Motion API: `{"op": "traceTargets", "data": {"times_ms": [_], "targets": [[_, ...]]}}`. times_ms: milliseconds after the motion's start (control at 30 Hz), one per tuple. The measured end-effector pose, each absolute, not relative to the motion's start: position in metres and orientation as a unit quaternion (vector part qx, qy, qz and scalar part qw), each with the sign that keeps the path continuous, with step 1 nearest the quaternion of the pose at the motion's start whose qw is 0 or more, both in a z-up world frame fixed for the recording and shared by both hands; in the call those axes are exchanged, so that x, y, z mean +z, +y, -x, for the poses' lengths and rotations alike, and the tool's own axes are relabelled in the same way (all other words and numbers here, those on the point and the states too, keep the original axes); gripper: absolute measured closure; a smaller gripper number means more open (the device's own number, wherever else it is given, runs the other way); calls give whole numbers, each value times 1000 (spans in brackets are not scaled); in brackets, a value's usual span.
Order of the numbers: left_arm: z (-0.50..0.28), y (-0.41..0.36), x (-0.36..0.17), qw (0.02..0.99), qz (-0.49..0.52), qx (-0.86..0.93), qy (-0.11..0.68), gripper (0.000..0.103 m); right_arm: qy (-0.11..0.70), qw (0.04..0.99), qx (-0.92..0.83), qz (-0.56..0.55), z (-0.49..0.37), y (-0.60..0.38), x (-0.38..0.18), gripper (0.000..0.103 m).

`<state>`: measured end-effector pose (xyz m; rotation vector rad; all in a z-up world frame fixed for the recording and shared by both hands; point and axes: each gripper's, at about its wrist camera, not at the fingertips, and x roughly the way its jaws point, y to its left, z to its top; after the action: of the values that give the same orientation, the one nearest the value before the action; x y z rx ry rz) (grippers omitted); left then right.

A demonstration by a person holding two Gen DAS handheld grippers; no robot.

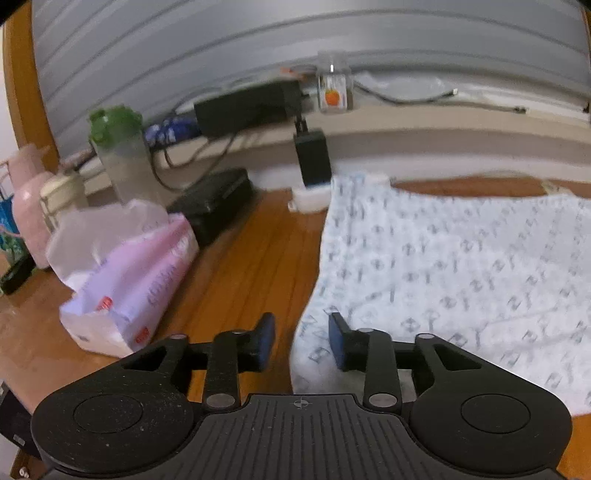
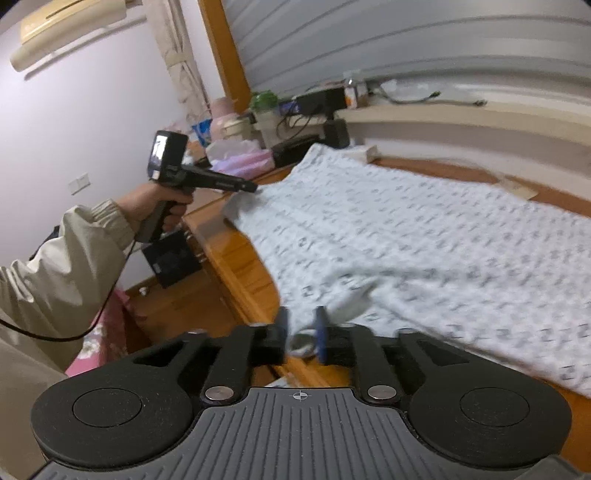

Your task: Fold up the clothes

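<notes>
the patterned white garment lies spread flat across the wooden desk. the left tongs stand partly parted over its near edge, gripping nothing. the right tongs are narrowly parted around a fold of its hem, pads not clearly pressing.

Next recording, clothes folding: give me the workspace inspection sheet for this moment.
Surface: wooden table, garment on it.
Job's things: patterned garment spread flat.
Clutter: tissue pack, green-lidded bottle, black boxes.
Grippers: left gripper open over garment edge; right gripper open, fabric between jaws, not pinched.
Cables: black cords behind the clutter; cord from the hand.
Surroundings: grey slatted wall, air conditioner.
</notes>
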<state>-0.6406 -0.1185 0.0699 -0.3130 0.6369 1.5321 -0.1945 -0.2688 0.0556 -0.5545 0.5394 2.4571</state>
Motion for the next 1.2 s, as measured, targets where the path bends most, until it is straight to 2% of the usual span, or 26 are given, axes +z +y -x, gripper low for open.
{"op": "traceTargets", "data": {"times_ms": [133,200,333,400,600,667,700,733,833,900,1200], "targets": [[615,-119,87,691,117,660,270,52,180,317,907,211,174,-263,60,77],[593,-115,90,714,110,640,262,42,168,340,900,216,163,-259,59,76],[542,-101,88,758,104,589,259,41,157,389,879,227,132,-251,50,74],[514,-93,84,779,102,561,260,40,145,406,872,234,124,-248,45,66],[438,-83,67,828,93,483,269,40,102,404,867,273,125,-242,35,65],[422,-92,65,840,90,463,269,40,85,403,865,288,131,-238,34,69],[415,-97,65,845,88,454,269,40,79,403,864,291,132,-236,36,90],[408,-102,64,850,87,445,269,40,74,404,863,293,133,-234,37,101],[396,-123,66,864,81,419,267,39,60,418,865,270,129,-232,52,101],[389,-138,67,873,76,401,266,34,58,432,865,250,127,-230,63,101],[354,-176,52,885,37,352,303,34,64,446,859,243,129,-221,65,101]]}}
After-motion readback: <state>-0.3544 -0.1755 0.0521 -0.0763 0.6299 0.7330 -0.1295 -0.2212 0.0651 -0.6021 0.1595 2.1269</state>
